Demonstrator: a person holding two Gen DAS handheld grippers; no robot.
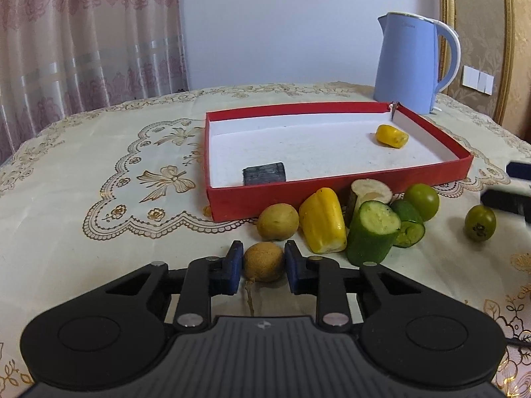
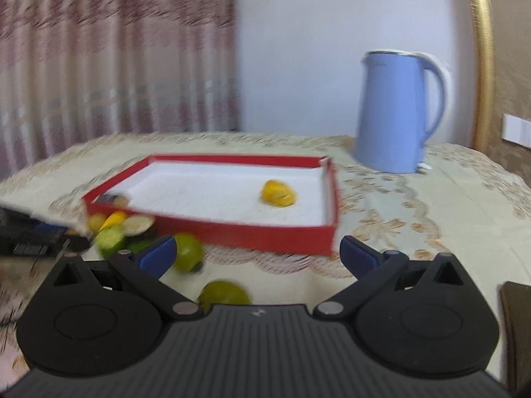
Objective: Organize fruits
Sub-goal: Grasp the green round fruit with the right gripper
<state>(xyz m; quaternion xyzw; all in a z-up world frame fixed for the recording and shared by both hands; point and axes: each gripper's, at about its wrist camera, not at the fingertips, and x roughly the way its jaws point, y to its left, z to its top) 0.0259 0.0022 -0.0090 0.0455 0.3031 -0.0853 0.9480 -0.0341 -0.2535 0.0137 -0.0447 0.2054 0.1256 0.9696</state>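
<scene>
My left gripper (image 1: pixel 264 262) is shut on a small brown round fruit (image 1: pixel 264 262) with a stem, low over the tablecloth. Just ahead lie a second brown fruit (image 1: pixel 278 221), a yellow pepper piece (image 1: pixel 323 221), cucumber pieces (image 1: pixel 373 232), a pale cut piece (image 1: pixel 370 191) and two green round fruits (image 1: pixel 422 201) (image 1: pixel 480 223). The red box (image 1: pixel 332 195) holds a yellow piece (image 1: pixel 391 136) and a dark block (image 1: pixel 264 173). My right gripper (image 2: pixel 257 252) is open and empty, above a green fruit (image 2: pixel 223 293); another green fruit (image 2: pixel 188 252) lies by its left finger.
A blue kettle (image 1: pixel 411 63) stands behind the box's far right corner. The table has an embroidered cream cloth (image 1: pixel 132 179). A curtain hangs at the back left. The right gripper's fingers (image 1: pixel 507 195) show at the left wrist view's right edge.
</scene>
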